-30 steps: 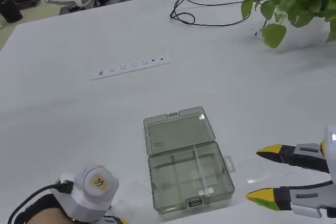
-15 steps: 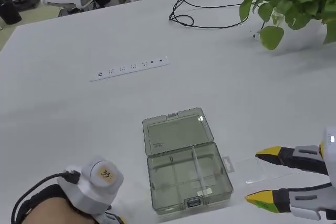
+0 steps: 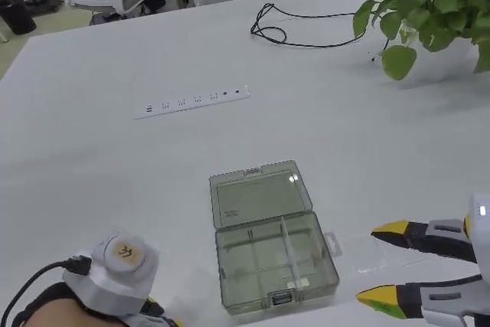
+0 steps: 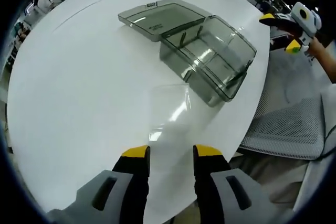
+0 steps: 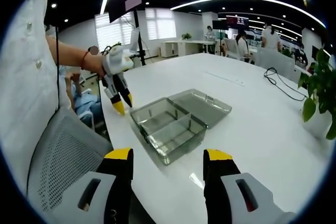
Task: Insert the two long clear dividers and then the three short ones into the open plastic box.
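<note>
"Since you're nearer, where does the box (image 3: 276,254) sit?"

"Close to the front edge of the surface (image 3: 92,166). Its lid (image 3: 260,197) is laid open flat behind it. One long divider (image 3: 289,246) stands inside, running front to back."

"And the grippers?"

"The left gripper (image 4: 167,153) is low by the front edge, left of the box, with its jaws apart and nothing between them. A clear sheet (image 4: 169,106) lies flat just ahead of its tips, between them and the box. The right gripper (image 3: 369,262) is off the box's right side, jaws wide apart and holding nothing. A faint clear piece (image 3: 371,249) lies flat just beside the box there."

"Room to move?"

"Plenty. Open surface runs along both sides of the box. The power strip (image 3: 193,101), cable (image 3: 306,28) and plant (image 3: 436,5) are well back toward the far side."
</note>
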Demonstrator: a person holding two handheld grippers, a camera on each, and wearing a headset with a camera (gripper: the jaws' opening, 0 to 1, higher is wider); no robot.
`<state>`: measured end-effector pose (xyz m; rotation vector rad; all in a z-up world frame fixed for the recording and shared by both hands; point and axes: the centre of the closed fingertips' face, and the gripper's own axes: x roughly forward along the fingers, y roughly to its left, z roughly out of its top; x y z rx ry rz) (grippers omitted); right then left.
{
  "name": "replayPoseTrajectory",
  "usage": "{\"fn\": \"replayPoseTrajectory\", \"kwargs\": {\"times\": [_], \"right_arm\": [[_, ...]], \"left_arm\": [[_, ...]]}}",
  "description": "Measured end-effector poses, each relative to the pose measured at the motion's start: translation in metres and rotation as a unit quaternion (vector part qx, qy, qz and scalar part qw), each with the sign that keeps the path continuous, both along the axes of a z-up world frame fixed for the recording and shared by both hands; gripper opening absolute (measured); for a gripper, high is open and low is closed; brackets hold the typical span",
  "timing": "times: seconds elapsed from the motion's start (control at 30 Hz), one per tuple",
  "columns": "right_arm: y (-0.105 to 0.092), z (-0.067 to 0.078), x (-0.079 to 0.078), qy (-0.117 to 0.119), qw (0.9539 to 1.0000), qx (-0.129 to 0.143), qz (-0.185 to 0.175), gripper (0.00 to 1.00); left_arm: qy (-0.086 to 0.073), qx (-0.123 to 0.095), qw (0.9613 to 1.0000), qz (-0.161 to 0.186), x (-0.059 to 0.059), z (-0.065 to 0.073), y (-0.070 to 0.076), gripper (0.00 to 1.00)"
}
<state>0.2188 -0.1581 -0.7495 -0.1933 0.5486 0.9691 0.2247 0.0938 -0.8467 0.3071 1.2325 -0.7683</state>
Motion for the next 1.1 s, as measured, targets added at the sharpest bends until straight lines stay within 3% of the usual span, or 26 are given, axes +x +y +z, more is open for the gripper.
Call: {"fn": "replayPoseTrajectory", "kwargs": {"times": [0.3, 0.37, 0.47, 0.77, 1.1], "right_arm": [[0.003, 0.003, 0.000, 0.000, 1.0000, -0.004, 0.005, 0.54], [0.003, 0.003, 0.000, -0.001, 1.0000, -0.005, 0.005, 0.54], [0.004, 0.005, -0.001, 0.000, 1.0000, -0.006, 0.006, 0.54], [0.011, 0.008, 0.000, 0.006, 0.9999, -0.007, 0.010, 0.54], [0.018, 0.019, 0.004, 0.007, 1.0000, 0.000, 0.007, 0.54]], "left_arm": [[0.003, -0.025, 0.9994, 0.025, -0.004, 0.002, 0.002, 0.31], [0.007, -0.043, 0.9981, 0.043, -0.005, 0.003, 0.001, 0.31], [0.007, -0.071, 0.9947, 0.074, -0.005, 0.007, 0.001, 0.31], [-0.003, -0.126, 0.9842, 0.125, -0.004, 0.026, 0.001, 0.31], [-0.042, -0.192, 0.9701, 0.143, 0.009, 0.066, -0.018, 0.31]]}}
